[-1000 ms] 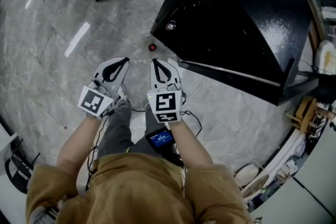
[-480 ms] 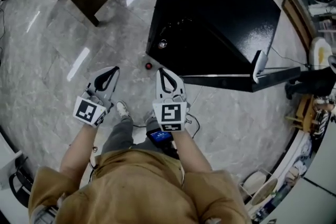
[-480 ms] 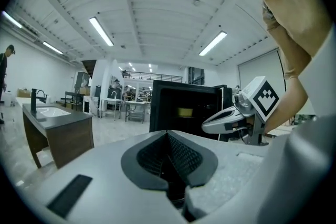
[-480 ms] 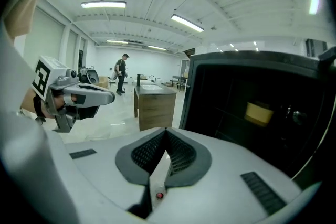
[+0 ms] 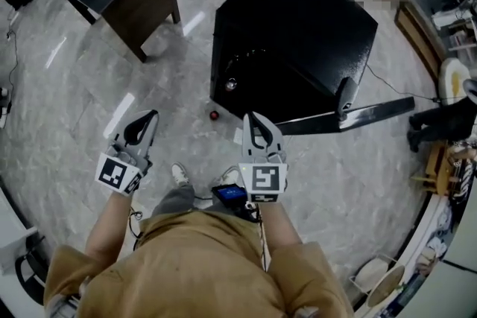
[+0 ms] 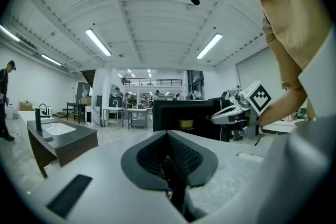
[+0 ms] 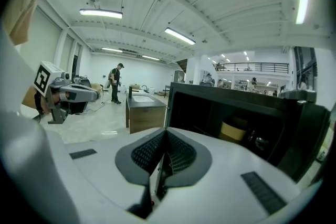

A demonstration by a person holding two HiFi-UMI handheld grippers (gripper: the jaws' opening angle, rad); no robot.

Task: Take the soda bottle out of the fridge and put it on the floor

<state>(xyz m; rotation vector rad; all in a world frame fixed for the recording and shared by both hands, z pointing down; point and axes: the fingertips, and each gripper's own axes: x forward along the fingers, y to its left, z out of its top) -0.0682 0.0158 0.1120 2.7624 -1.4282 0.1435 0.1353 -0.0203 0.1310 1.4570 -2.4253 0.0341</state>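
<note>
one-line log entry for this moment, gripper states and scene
left gripper: shut, empty | right gripper: shut, empty | fridge: door open | small red object: on floor

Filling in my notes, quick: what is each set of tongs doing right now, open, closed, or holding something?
Left tongs: closed, holding nothing.
Right tongs: closed, holding nothing.

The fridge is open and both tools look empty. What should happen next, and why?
Probably nudge the door shut with the right tool: it and the left tool are shut and empty, and a red-topped thing, perhaps the bottle, stands on the floor by the fridge.
</note>
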